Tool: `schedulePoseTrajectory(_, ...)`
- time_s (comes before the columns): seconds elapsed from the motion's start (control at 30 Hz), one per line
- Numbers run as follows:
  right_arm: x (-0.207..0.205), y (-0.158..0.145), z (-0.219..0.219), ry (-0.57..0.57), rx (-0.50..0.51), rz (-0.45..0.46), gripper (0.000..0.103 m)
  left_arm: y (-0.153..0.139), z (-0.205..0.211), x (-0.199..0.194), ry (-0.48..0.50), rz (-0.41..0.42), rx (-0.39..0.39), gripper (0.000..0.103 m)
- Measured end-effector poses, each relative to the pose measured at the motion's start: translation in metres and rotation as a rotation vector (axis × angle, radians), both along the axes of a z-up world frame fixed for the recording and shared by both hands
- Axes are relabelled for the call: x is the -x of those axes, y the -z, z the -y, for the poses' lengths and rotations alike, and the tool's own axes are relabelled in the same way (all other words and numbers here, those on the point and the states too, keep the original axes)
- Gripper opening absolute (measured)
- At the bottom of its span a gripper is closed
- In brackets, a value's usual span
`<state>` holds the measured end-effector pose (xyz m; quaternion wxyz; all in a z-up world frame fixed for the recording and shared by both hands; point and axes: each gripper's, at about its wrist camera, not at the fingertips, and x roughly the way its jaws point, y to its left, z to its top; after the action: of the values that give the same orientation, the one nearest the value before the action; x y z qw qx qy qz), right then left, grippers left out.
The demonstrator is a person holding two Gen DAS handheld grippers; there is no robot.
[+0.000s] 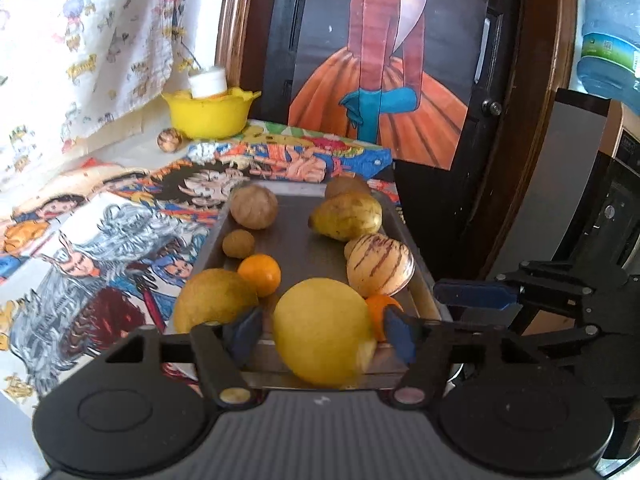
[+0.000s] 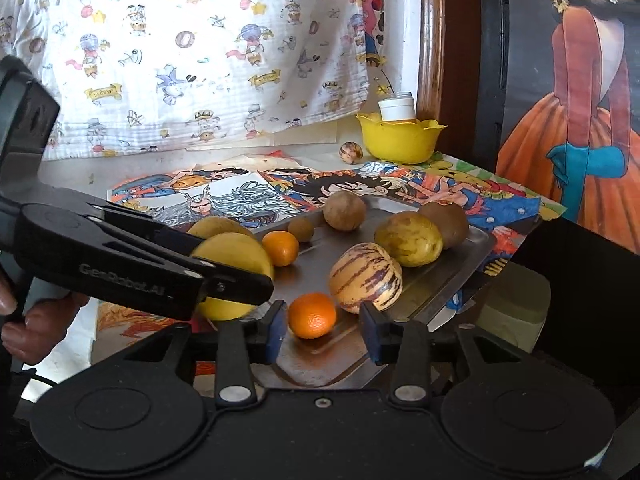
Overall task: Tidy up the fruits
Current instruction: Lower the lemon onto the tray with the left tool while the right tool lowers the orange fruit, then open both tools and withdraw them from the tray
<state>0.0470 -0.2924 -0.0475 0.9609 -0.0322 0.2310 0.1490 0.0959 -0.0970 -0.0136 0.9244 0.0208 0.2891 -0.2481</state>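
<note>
A metal tray (image 1: 304,252) (image 2: 472,248) holds several fruits. My left gripper (image 1: 322,334) (image 2: 244,280) is open around a big yellow fruit (image 1: 324,332) (image 2: 236,260) at the tray's near edge, its pads clear of the skin. My right gripper (image 2: 324,330) is open with a small orange (image 2: 312,316) (image 1: 380,312) resting on the tray between its fingers; one of those fingers (image 1: 472,294) shows in the left wrist view. A striped melon (image 1: 378,264) (image 2: 366,278) lies just behind the orange. A second orange (image 1: 260,274) (image 2: 280,248) sits further left.
Also on the tray are a yellow-green fruit (image 1: 348,216) (image 2: 408,244), brown fruits (image 1: 254,206) (image 2: 344,211) and another yellow-green one (image 1: 212,300). A yellow bowl (image 1: 208,114) (image 2: 396,140) with a white jar and a small striped ball (image 2: 351,153) stand behind, on a cartoon-print cloth.
</note>
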Motion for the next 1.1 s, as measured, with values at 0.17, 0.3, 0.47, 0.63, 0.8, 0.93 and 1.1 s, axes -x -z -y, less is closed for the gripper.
schedulePoseTrajectory(0.17,0.018,-0.008,-0.007,0.038,-0.031,0.014,0.07,-0.01,-0.015,0.022,-0.044,0.064,-0.016,0.091)
schedulePoseTrajectory(0.3,0.037,-0.015,-0.02,0.073,-0.056,0.025,0.085,-0.013,-0.037,0.036,-0.096,0.094,-0.03,0.101)
schedulePoseTrajectory(0.47,0.061,-0.022,-0.04,0.121,-0.062,0.042,0.1,-0.011,-0.065,0.048,-0.132,0.097,-0.065,0.103)
schedulePoseTrajectory(0.63,0.079,-0.029,-0.054,0.182,-0.056,0.059,0.102,-0.009,-0.09,0.062,-0.175,0.1,-0.055,0.103)
schedulePoseTrajectory(0.8,0.092,-0.029,-0.062,0.209,-0.054,0.067,0.102,-0.007,-0.107,0.074,-0.195,0.109,-0.04,0.103)
schedulePoseTrajectory(0.93,0.097,-0.028,-0.063,0.212,-0.062,0.061,0.102,-0.008,-0.113,0.08,-0.2,0.12,-0.034,0.103)
schedulePoseTrajectory(1.1,0.098,-0.027,-0.064,0.213,-0.068,0.054,0.102,-0.011,-0.115,0.085,-0.198,0.135,-0.029,0.103)
